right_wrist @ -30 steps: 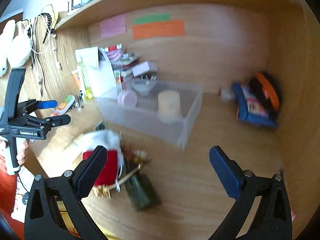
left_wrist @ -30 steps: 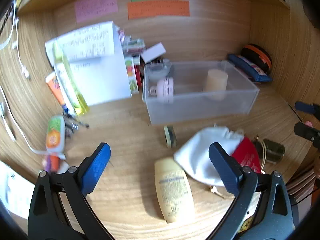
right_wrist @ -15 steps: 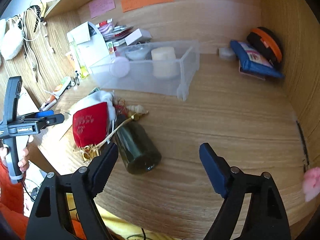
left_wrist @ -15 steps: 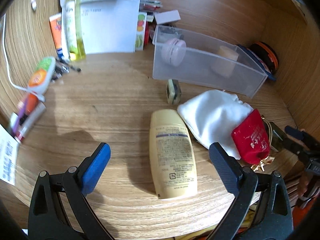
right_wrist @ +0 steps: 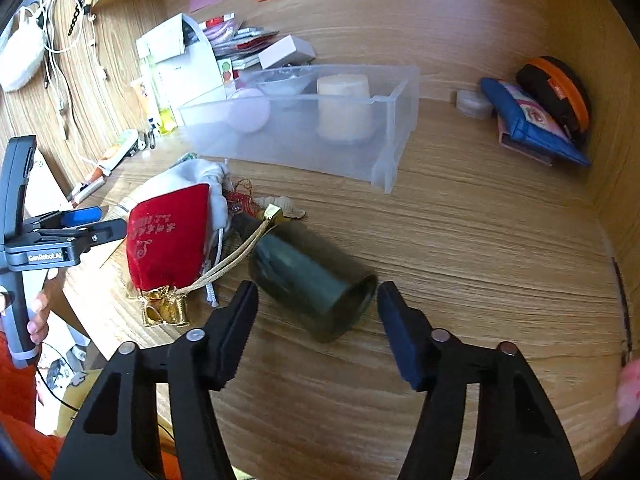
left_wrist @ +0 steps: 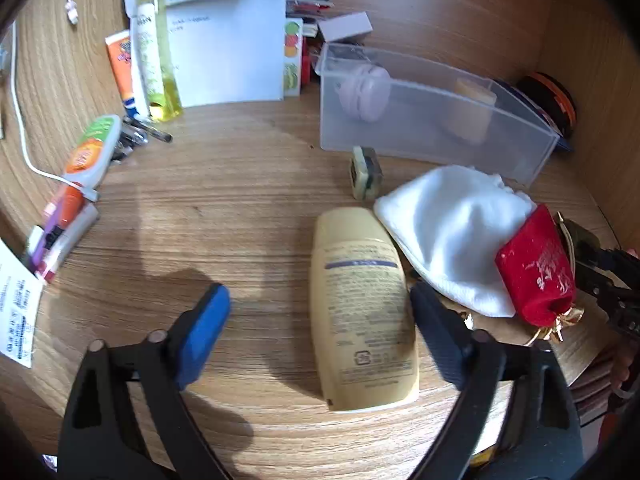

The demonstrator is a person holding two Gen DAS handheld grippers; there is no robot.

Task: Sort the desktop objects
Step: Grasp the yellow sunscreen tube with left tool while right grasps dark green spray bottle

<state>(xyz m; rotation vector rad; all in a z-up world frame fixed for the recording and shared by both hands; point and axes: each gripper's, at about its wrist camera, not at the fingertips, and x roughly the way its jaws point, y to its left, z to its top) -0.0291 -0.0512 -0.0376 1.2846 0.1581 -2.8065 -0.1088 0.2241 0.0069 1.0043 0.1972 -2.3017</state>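
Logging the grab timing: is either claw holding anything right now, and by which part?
Nothing held. Left claw is open around the yellow bottle; right claw is open around the dark green jar.

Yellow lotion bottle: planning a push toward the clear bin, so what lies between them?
A small green-black clip stands between the bottle and bin, seen in the left wrist view.

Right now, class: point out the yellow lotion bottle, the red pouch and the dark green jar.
yellow lotion bottle (left_wrist: 362, 304), left wrist view, printed label.
red pouch (right_wrist: 168, 236), right wrist view, velvet front.
dark green jar (right_wrist: 308, 276), right wrist view, side wall.
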